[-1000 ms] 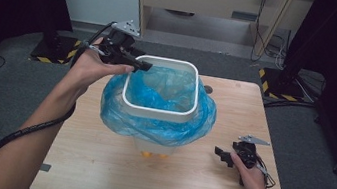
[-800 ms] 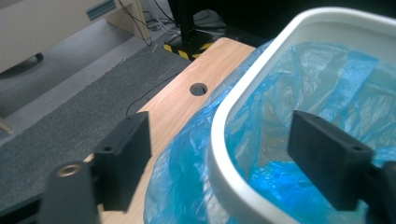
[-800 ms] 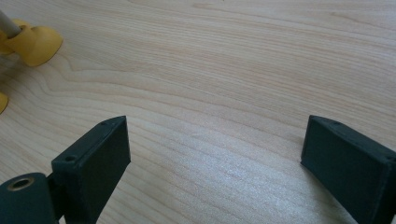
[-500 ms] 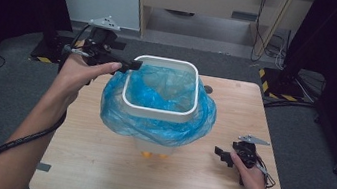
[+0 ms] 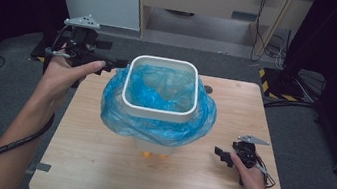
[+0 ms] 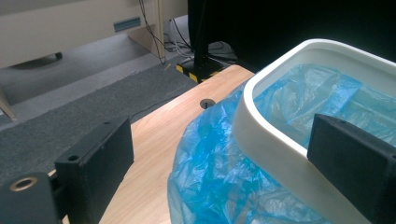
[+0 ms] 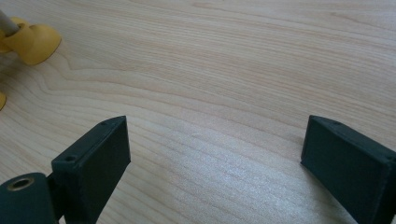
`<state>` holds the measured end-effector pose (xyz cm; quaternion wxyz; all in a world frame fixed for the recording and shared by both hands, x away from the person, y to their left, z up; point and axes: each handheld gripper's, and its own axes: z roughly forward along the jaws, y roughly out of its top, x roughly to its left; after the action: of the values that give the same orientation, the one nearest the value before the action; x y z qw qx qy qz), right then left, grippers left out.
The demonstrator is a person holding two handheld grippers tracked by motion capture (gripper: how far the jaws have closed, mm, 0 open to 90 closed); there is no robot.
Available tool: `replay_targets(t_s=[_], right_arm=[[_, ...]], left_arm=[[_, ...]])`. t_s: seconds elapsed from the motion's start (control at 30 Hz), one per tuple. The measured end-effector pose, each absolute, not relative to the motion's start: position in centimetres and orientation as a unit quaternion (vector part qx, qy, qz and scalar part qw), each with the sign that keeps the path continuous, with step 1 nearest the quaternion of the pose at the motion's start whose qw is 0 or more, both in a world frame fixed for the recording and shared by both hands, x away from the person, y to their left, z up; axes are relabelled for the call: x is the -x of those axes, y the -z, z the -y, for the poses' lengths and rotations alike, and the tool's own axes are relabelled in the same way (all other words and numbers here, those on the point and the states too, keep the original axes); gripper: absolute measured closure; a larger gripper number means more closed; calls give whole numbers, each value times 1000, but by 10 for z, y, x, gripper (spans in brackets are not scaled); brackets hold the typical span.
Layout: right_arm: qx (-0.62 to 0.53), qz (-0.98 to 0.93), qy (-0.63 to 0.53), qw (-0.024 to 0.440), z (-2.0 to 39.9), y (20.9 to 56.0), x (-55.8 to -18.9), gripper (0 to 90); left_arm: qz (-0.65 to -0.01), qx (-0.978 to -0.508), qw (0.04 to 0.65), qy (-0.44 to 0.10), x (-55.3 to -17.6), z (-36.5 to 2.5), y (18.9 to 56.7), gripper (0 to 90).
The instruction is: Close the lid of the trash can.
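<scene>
A white square bin (image 5: 156, 112) stands in the middle of the wooden table (image 5: 90, 164), lined with a blue plastic bag (image 5: 116, 112) whose edge is folded out over the sides. My left gripper (image 5: 116, 64) hovers at the bin's far left corner, open, with its tips close to the bag. In the left gripper view the left gripper (image 6: 219, 154) has its jaws wide apart, and the bin rim (image 6: 261, 140) and bag (image 6: 210, 186) lie just ahead. My right gripper (image 5: 220, 155) rests low at the front right, and the right gripper (image 7: 215, 149) stands open over bare wood.
Yellow feet (image 5: 147, 154) show under the bin, and one foot (image 7: 32, 42) appears in the right gripper view. A small round hole (image 5: 207, 89) sits in the tabletop behind the bin. Beyond the table are grey carpet, a cabinet and cables.
My left gripper has drawn back to the left, from over the bin's far left corner to just outside it. The right gripper has stayed put.
</scene>
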<state>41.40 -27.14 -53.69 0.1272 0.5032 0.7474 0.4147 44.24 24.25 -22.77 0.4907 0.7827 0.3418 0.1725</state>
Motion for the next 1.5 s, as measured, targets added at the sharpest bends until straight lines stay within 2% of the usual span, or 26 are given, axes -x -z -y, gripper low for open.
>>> replay_targets(t_s=[0.7, 0.87, 0.97, 1.07, 1.5], right_arm=[[-501, -749, -413, 130, 271, 537, -414, 78], [-501, -749, -414, 128, 271, 537, -414, 78], [-500, -750, -413, 131, 271, 537, -414, 78], [-500, -750, -413, 131, 271, 537, -414, 78], [-500, -751, -411, 132, 270, 537, -414, 78]], left_arm=[[-397, -769, 466, -184, -445, -284, 279, 66], [-401, -771, 458, -186, -449, -293, 298, 68], [-410, -766, 466, -166, -448, -299, 312, 69], [-414, -773, 444, -184, -450, -303, 325, 70], [-435, -780, 419, -164, -452, -311, 385, 70]])
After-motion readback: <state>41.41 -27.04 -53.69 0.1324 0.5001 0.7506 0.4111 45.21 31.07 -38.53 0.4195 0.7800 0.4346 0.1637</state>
